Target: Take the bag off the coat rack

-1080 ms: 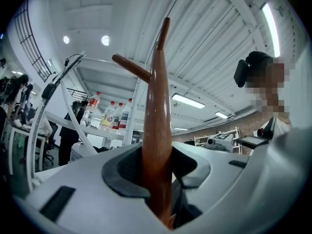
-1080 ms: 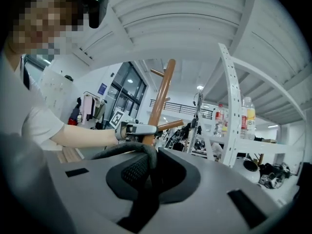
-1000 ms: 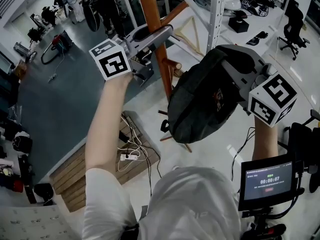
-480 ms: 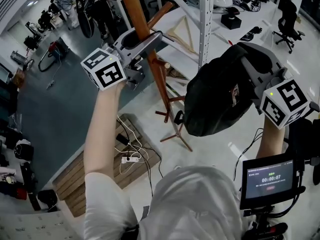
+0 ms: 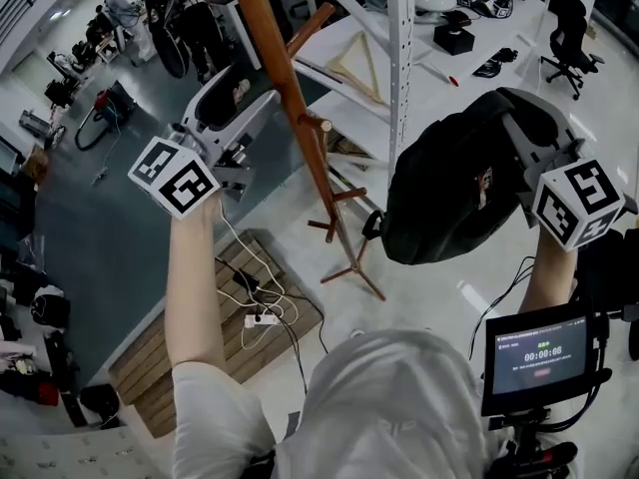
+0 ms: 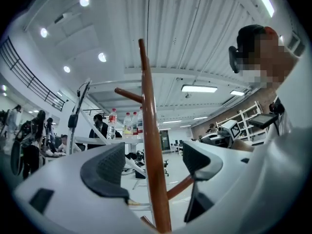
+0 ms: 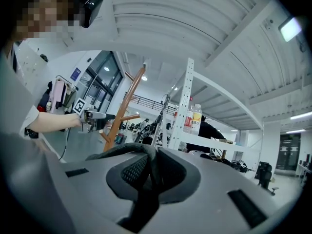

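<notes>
The black bag [image 5: 449, 193] hangs free of the brown wooden coat rack [image 5: 300, 128], carried to its right. My right gripper [image 5: 519, 118] is shut on the bag's top strap [image 7: 148, 167], which is pinched between its pads. My left gripper [image 5: 245, 93] is left of the rack's pole. Its jaws are opening and wide apart. In the left gripper view the pole [image 6: 152, 145] runs up through the gap of the left gripper [image 6: 151, 162], and neither pad touches it. From the right gripper view, the coat rack [image 7: 122, 116] and the left gripper [image 7: 95, 115] show at the left.
A white metal shelving unit [image 5: 399, 48] stands just behind the rack, with bottles [image 6: 127, 123] on a shelf. A power strip and cables [image 5: 260, 315] lie on a wooden pallet [image 5: 170, 357] below. A small screen [image 5: 539, 357] is at the lower right. People and gear stand at the far left.
My left gripper has drawn back to the left from the pole and its jaws have spread. The bag has moved right with the right gripper, away from the rack.
</notes>
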Motion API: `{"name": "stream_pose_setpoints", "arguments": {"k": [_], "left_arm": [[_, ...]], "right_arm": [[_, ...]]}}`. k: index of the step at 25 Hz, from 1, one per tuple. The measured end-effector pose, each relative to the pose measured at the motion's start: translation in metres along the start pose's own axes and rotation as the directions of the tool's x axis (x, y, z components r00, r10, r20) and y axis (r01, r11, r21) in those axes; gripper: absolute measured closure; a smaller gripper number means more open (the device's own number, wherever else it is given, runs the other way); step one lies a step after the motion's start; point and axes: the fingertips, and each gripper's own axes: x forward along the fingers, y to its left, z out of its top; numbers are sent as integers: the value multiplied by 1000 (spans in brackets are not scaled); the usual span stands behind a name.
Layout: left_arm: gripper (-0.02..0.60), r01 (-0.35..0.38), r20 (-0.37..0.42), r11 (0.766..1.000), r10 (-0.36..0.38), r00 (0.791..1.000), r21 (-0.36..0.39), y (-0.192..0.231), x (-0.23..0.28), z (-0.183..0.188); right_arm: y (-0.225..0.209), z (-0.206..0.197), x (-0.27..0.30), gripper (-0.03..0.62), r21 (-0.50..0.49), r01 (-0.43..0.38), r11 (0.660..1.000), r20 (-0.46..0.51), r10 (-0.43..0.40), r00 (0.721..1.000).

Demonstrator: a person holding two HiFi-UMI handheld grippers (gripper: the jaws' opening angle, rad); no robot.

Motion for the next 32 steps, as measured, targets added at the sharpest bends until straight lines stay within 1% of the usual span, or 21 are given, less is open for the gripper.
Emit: {"name": "stream_pose_setpoints", "arguments": {"k": [2, 4, 7, 9, 12, 14, 17, 20, 23, 25, 28, 32], "left_arm": [[225, -19, 19, 999, 18, 1000, 32, -12, -18, 3], [225, -30, 19, 996, 29, 999, 79, -27, -32, 1], [225, -21, -21, 991, 24, 999, 134, -52, -46, -12], [227, -15, -42, 990, 21, 999, 143, -67, -56, -21], [227, -7, -39, 994, 11, 999, 110, -86, -68, -30], [227, 14, -39, 996, -10, 999, 89, -99, -70, -39], [227, 51, -50, 996, -48, 998, 73, -116, -61, -57], [227, 80, -68, 995, -76, 995, 54, -125, -41, -80], [227, 94, -106, 994, -88, 990, 59, -134, -19, -106], [227, 125, -123, 990, -117, 985, 58, -148, -6, -120], [227, 189, -128, 982, -185, 974, 14, -176, 11, -136], [227, 256, -138, 966, -259, 956, -39, -207, 31, -150]], "right_arm": [[-6, -6, -4, 553, 12, 14, 1000, -11, -13, 1000], [-10, -12, -7, 553, 25, 30, 999, -23, -29, 999], [-16, -20, -18, 553, 41, 60, 997, -40, -58, 997], [-20, -23, -29, 553, 51, 81, 995, -45, -79, 996], [-23, -23, -51, 553, 58, 117, 991, -55, -114, 992], [-25, -27, -69, 553, 61, 154, 986, -72, -149, 986], [-33, -41, -90, 553, 60, 209, 976, -106, -202, 974], [-40, -62, -104, 553, 40, 256, 966, -150, -247, 957], [-47, -83, -118, 553, 28, 303, 953, -195, -292, 936], [-48, -96, -136, 553, 24, 341, 940, -227, -327, 917], [-45, -113, -172, 553, 22, 400, 916, -274, -379, 884], [-46, -126, -206, 553, 30, 448, 893, -309, -418, 854]]}}
